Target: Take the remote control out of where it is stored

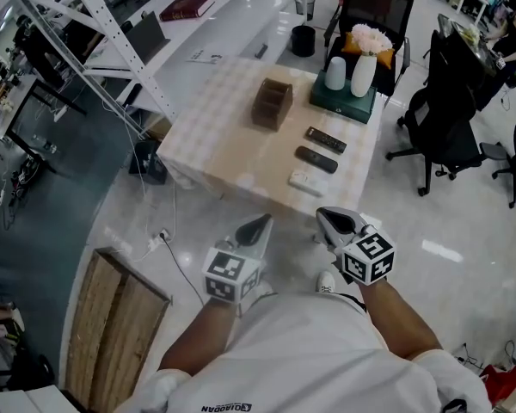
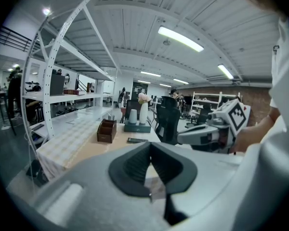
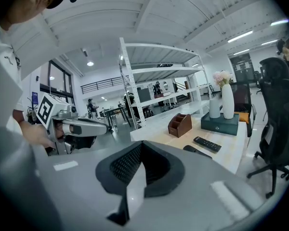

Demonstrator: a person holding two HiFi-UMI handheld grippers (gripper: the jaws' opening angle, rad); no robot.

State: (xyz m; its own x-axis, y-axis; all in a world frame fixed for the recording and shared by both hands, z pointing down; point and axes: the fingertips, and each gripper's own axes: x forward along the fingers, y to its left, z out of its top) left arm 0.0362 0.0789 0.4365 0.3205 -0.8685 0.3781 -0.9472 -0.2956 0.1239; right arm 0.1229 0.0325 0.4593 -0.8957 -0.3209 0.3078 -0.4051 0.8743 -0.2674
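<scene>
Left claw (image 1: 260, 224): ribbed dark pads pressed together, nothing between them, held short of the bench (image 1: 215, 136). The bench is rectangular with a pale checked top. A boxy brown wooden holder (image 1: 272, 103) stands near its middle. Right of it, apart, lie a buttoned black remote (image 1: 325, 139), a smooth black remote (image 1: 316, 158) and a white remote (image 1: 308, 182), flat near the bench's right edge. Right claw (image 1: 331, 219): closed, empty, over glossy floor (image 1: 430, 248) off the near edge

Open tabletop (image 1: 232, 144) around remotes (image 1: 316, 159) (holder (image 1: 272, 103) apart)

White vase (image 1: 364, 74), cup (image 1: 335, 73) on green box (image 1: 342, 104)
</scene>
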